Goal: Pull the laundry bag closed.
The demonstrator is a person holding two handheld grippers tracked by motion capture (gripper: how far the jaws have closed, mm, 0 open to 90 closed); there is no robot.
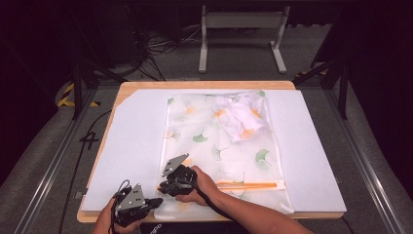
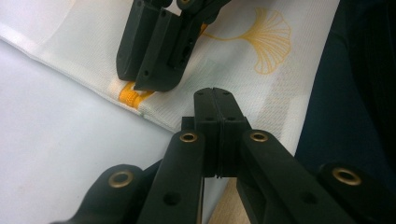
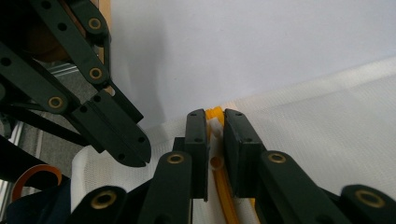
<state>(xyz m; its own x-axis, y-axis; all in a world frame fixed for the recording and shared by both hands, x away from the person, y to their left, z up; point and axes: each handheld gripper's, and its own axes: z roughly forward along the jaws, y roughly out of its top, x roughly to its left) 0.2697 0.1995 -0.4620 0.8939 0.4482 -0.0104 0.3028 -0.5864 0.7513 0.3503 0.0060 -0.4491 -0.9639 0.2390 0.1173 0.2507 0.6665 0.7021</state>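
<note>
Covering wooden table, white sheet, grey carpet

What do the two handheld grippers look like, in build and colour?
The left gripper and the right gripper are both black, with linked jaw arms joined by brass-coloured rivets. Each carries a grey three-cornered plate on top and trails a black cable. The forearms are bare, with no sleeves.

A mesh bag is laid at the centre of a white mat. Folded cloth is held inside it, toward one o'clock. A zipper is placed along its six o'clock end.
</note>
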